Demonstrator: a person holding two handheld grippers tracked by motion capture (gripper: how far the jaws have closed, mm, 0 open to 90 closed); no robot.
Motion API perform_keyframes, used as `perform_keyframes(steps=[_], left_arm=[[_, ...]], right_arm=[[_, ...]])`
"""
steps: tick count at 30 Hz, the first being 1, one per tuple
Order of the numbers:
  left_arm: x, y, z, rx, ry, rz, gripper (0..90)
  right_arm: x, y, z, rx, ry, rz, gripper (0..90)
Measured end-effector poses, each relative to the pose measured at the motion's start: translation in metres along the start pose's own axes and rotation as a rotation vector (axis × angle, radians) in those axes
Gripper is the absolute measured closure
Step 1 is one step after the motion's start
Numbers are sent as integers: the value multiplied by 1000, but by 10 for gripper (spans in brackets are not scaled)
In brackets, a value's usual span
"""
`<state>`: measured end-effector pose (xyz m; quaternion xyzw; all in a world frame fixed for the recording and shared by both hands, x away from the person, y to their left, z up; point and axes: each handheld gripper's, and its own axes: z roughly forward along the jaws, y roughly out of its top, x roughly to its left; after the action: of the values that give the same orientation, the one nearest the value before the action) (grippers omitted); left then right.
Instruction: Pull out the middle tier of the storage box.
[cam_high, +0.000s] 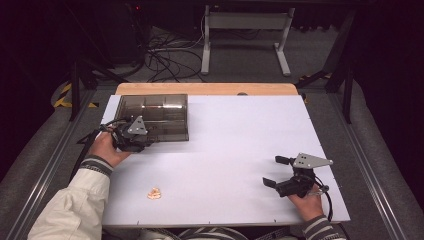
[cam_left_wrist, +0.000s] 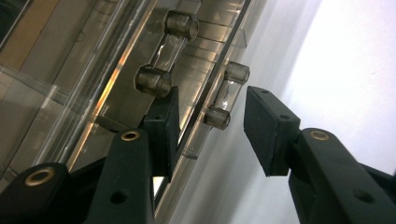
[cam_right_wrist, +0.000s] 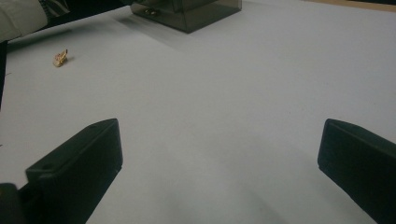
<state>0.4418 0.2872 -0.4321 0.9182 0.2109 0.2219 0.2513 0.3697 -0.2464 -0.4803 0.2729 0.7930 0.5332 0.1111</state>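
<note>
A smoky see-through drawer box (cam_high: 154, 116) stands at the back left of the white table (cam_high: 235, 135). My left gripper (cam_high: 142, 141) is at the box's front edge, held by a hand in a pale sleeve. In the left gripper view its jaws stand open on either side of a small clear bar handle (cam_left_wrist: 227, 95), neither pad touching it; a second handle (cam_left_wrist: 166, 51) sits farther up the box front (cam_left_wrist: 93, 93). My right gripper (cam_high: 275, 171) rests wide open near the front right, nothing between its fingers (cam_right_wrist: 74, 163).
A small peach-coloured object (cam_high: 154, 193) lies near the table's front left, also seen as that small object (cam_right_wrist: 60, 58) beyond the right jaws, with the box (cam_right_wrist: 187, 11) farther off. A wooden strip (cam_high: 205, 89) runs along the back edge. Cables lie on the floor behind.
</note>
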Motion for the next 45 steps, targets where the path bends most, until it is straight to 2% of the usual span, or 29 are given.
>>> perform_keyframes(steps=[5,22,28,35,36,38,45], left_arm=[[-3,1,3,14,30,23,594],[-5,2,4,18,32,32,611],[-10,2,0,28,20,45,618],[-17,2,-8,50,-14,77,639],[-18,2,-8,49,-17,71,641],[-20,2,-10,58,-22,88,645],[-27,2,-14,71,-35,109,654]], right_arm=[[0,0,0,3,-2,-6,6],[0,0,0,5,0,-8,7],[0,0,0,5,2,-9,6],[0,0,0,5,4,-8,7],[0,0,0,6,2,-12,6],[0,0,0,6,2,-12,7],[0,0,0,7,2,-11,6]])
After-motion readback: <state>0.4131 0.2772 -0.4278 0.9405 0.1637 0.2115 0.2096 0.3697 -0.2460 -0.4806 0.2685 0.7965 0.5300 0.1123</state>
